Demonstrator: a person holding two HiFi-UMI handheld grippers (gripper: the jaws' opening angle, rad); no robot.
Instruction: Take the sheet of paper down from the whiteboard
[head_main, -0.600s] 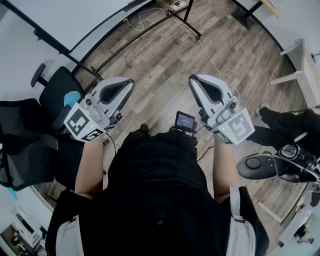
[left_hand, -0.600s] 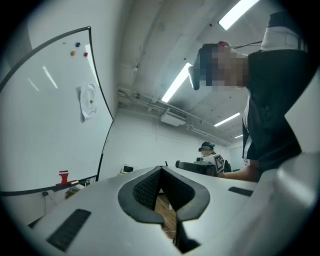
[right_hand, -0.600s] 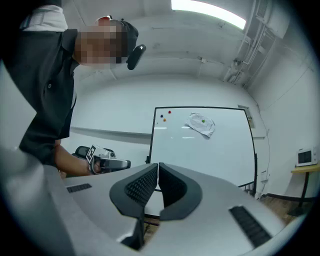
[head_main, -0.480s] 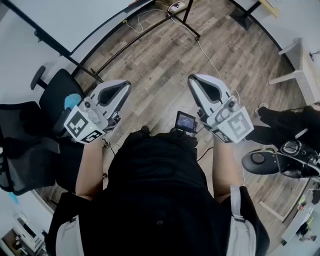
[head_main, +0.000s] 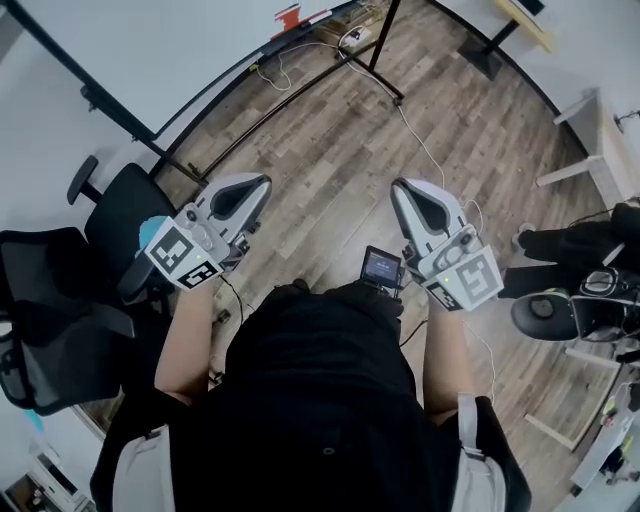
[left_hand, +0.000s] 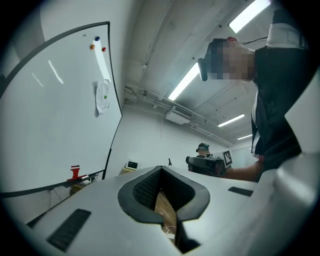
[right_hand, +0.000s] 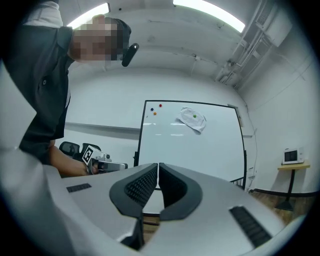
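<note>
The whiteboard (right_hand: 190, 150) stands ahead on a black frame. A crumpled white sheet of paper (right_hand: 193, 119) hangs near its top right under a green magnet; in the left gripper view the paper (left_hand: 102, 97) shows from the side. Both grippers are well short of the board, held out side by side over the wooden floor. My left gripper (head_main: 260, 184) is shut with nothing in it, jaws together (left_hand: 161, 169). My right gripper (head_main: 399, 186) is also shut and empty (right_hand: 158, 165).
Black office chairs (head_main: 60, 290) stand at my left. The whiteboard's feet (head_main: 380, 50) and a white cable (head_main: 420, 130) lie on the floor ahead. A red marker holder (head_main: 290, 15) sits on the board's tray. A seated person (head_main: 570, 250) and a white desk (head_main: 600, 130) are at the right.
The head view has tipped forward, so more of the whiteboard's tray shows. Both grippers stay shut and side by side; the left one has edged slightly right.
</note>
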